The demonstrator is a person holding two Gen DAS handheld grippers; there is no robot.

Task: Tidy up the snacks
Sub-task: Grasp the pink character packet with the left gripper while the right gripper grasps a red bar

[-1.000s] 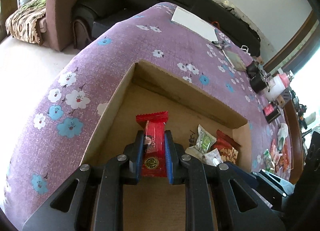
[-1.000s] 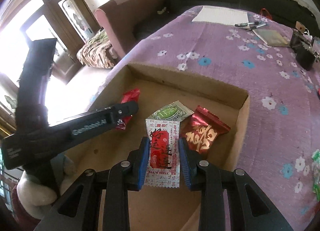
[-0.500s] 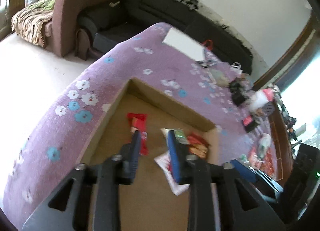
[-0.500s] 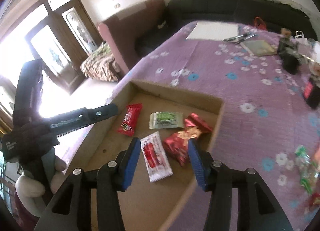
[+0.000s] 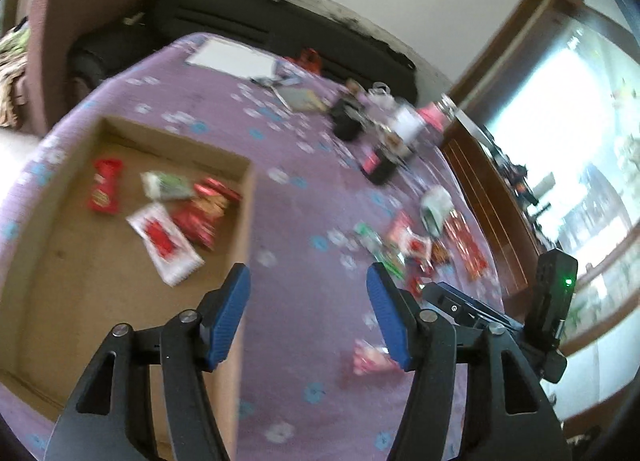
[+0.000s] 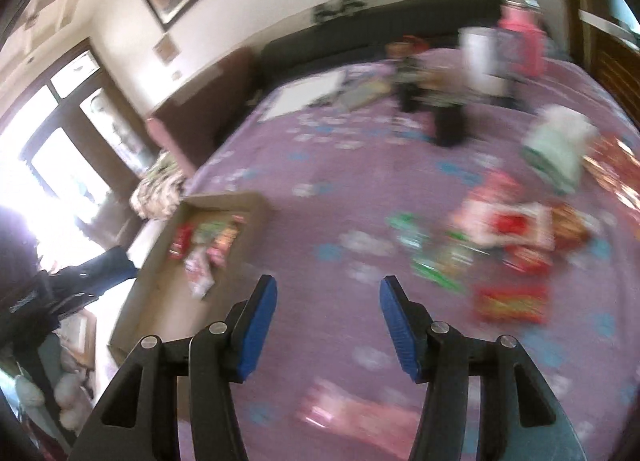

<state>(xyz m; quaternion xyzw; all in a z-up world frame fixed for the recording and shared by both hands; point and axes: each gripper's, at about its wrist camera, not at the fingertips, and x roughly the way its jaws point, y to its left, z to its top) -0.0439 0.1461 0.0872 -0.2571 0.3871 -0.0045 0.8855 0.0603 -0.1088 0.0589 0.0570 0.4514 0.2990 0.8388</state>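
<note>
A cardboard box (image 5: 248, 197) lies on the purple flowered cloth and holds several snack packets, among them a red one (image 5: 105, 191) and a white-and-red sachet (image 5: 166, 243). The box also shows at the left of the right wrist view (image 6: 160, 301). Loose snacks (image 5: 416, 245) lie scattered on the cloth to the right of the box, and show blurred in the right wrist view (image 6: 508, 237). A pink packet (image 5: 370, 359) lies near my left gripper (image 5: 308, 297), which is open and empty above the box's right wall. My right gripper (image 6: 328, 309) is open and empty above bare cloth.
Bottles, dark boxes and a white cup (image 5: 434, 207) stand at the back right of the table. A white sheet (image 5: 232, 57) and tools lie at the far end. A black sofa (image 5: 256, 17) runs behind. A wooden rail (image 5: 488, 201) borders the right side.
Both grippers let go of their packets in the box, opened wide, and pulled up and to the right, away from the box toward the loose snacks. Both views are now motion-blurred.
</note>
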